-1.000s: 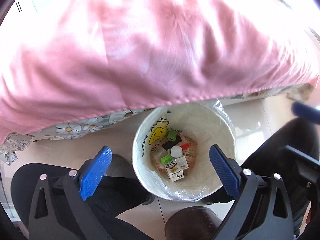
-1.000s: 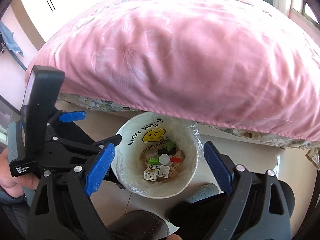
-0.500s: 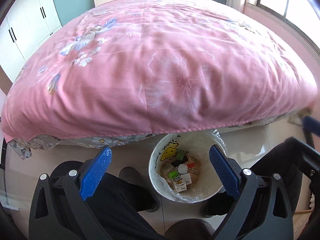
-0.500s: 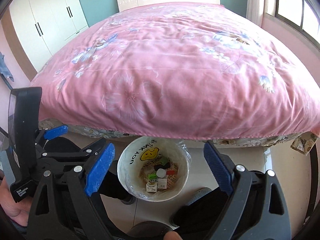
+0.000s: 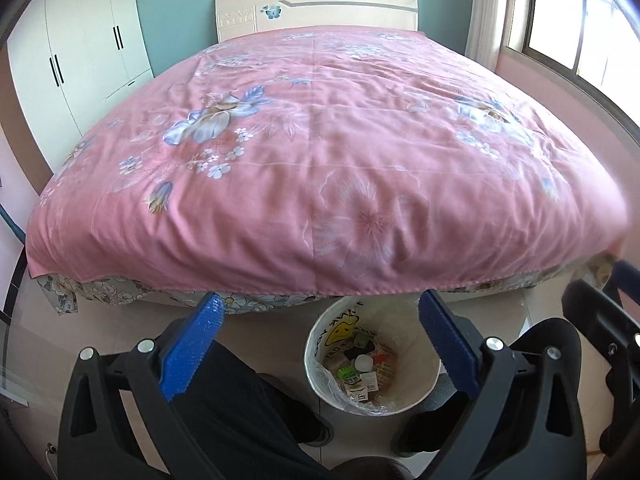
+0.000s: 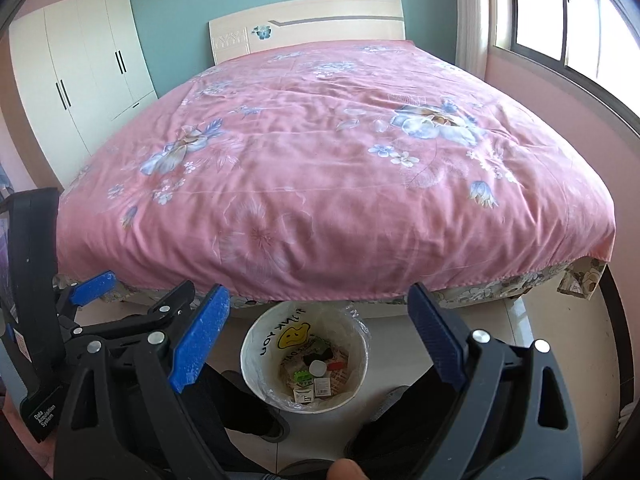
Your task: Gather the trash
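Observation:
A white trash bin (image 5: 320,344) with a plastic liner and a yellow smiley stands on the floor at the foot of the bed; it also shows in the right wrist view (image 6: 256,340). Several pieces of trash (image 5: 360,372) lie inside it: small boxes, a white cap, green and red bits (image 6: 316,372). My left gripper (image 5: 318,346) is open and empty, high above the bin. My right gripper (image 6: 318,338) is open and empty, also high above the bin. The left gripper's body shows at the left of the right wrist view (image 6: 92,288).
A large bed with a pink floral quilt (image 5: 320,152) fills the middle, headboard (image 6: 308,24) behind. A white wardrobe (image 5: 80,60) stands at the left, a window (image 6: 580,20) at the right. The person's dark-trousered legs and shoes (image 5: 256,412) flank the bin on the tiled floor.
Both grippers have risen and tilted up away from the bin, so the bin looks smaller and the whole bed and room have come into view. Both stay open and empty.

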